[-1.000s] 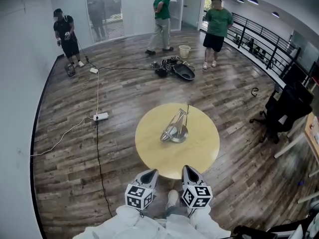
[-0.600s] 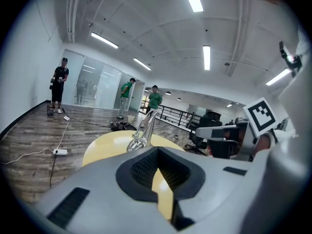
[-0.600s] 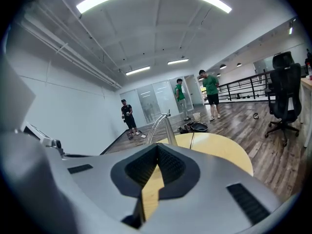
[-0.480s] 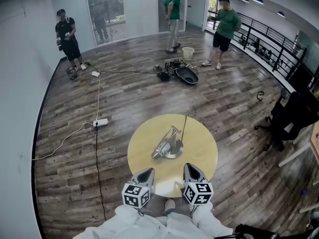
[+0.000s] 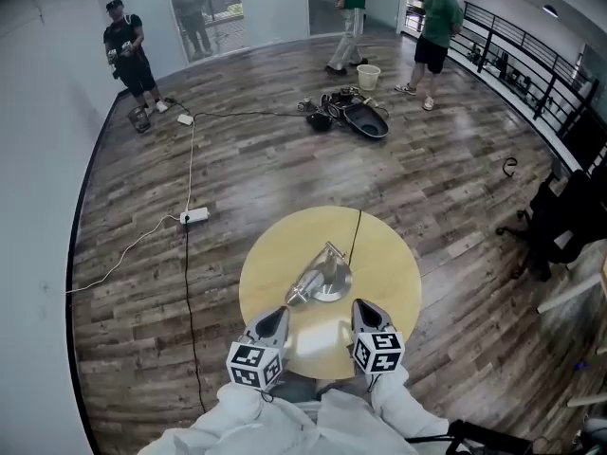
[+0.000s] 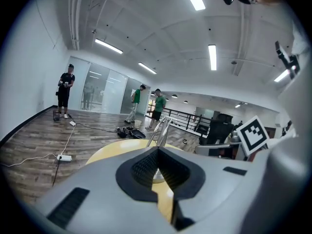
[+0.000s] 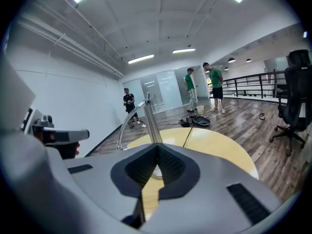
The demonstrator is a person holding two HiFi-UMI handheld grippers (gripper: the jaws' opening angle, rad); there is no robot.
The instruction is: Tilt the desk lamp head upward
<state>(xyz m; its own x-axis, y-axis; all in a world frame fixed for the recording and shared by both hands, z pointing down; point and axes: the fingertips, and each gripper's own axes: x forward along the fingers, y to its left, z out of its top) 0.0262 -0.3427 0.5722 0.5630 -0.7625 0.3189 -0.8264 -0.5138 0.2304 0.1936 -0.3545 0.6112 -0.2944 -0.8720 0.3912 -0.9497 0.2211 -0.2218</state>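
A: Lamp status?

B: Silver desk lamp (image 5: 321, 279) stands mid round yellow table (image 5: 398, 273). Round base, and the head slopes down toward the table's near-left side. Black cord (image 5: 356, 236) runs to the far edge.

A: Grippers?

B: Left gripper (image 5: 273, 318) and right gripper (image 5: 366, 311) hover over the table's near side, close to the lamp. Neither grips it. Both sets of jaws are pressed together with nothing between them.

A: What do the views add?

B: Only the head view shows the low head and the full base. Left gripper view shows the twin-rod arm rising at a slant past the jaw tips, plus the power strip (image 6: 64, 157) on the wood floor. Right gripper view shows the arm, a curved rod sweeping down to its left, and the cord on the table.
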